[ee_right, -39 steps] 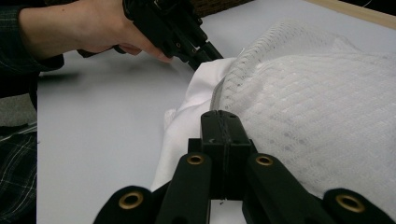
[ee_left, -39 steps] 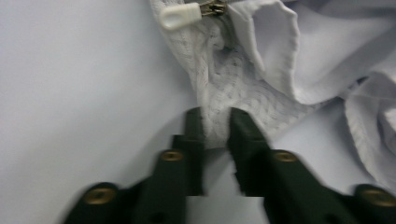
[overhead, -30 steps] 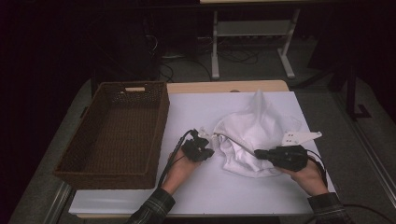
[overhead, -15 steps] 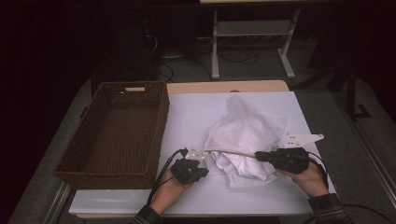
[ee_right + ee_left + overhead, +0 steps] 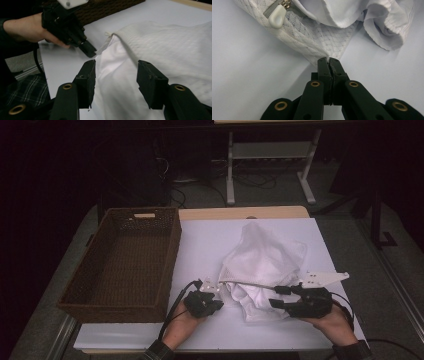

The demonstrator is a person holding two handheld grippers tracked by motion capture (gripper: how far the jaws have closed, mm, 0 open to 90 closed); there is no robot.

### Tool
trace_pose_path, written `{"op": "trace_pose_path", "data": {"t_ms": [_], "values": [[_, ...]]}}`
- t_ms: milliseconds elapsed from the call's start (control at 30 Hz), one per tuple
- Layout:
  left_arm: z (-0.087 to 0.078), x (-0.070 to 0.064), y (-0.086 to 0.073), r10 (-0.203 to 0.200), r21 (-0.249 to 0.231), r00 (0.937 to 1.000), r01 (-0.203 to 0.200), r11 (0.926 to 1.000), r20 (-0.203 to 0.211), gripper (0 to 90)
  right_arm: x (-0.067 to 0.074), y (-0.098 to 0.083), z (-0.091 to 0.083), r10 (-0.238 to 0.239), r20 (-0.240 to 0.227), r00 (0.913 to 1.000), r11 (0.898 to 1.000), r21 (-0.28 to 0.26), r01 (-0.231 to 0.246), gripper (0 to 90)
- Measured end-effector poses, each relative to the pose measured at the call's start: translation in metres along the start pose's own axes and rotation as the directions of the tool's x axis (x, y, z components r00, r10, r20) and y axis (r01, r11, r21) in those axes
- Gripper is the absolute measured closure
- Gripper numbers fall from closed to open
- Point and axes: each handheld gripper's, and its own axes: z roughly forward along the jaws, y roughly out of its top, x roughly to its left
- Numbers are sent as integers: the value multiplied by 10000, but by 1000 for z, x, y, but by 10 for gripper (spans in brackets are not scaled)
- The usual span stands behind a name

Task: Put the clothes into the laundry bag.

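Since a second ago, left hand-held gripper (image 5: 212, 293), clamped on the white garment's (image 5: 262, 262) corner, pulled toward the wicker basket (image 5: 125, 265); right hand-held gripper (image 5: 277, 297) has just been opening, jaws astride cloth, farther from the basket.

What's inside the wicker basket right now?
The wicker basket looks empty: its woven floor shows bare. The strip just behind its near wall is hidden. The white garment lies on the table beside it.
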Motion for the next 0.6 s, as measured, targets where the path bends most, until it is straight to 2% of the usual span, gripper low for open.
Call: {"op": "trace_pose_path", "data": {"t_ms": [67, 100, 233, 300, 433, 600], "values": [[0, 1, 0, 0, -1, 10000, 0, 10000, 32, 884, 2, -3, 7, -100, -66, 9999, 9997, 209, 101, 484], [0, 1, -1, -27, 3, 10000, 27, 10000, 64, 883, 3, -4, 12, -183, 48, 9998, 9992, 348, 181, 472], [0, 3, -1, -31, 6, 9998, 31, 10000, 179, 884, 5, -10, 25, -549, 682, 9962, 9956, 794, 495, 451], [0, 3, -1, -34, 11, 9998, 34, 10000, 217, 885, 7, -13, 31, -869, 1135, 9897, 9904, 1167, 736, 463], [0, 3, 0, -3, 17, 9997, 3, 10000, 247, 885, 7, -19, 42, -1297, 1738, 9762, 9813, 1634, 1013, 568], [0, 4, 0, 110, 14, 9995, -111, 9999, 309, 886, 6, -23, 50, -1415, 2040, 9687, 9785, 1770, 1056, 753]]}}
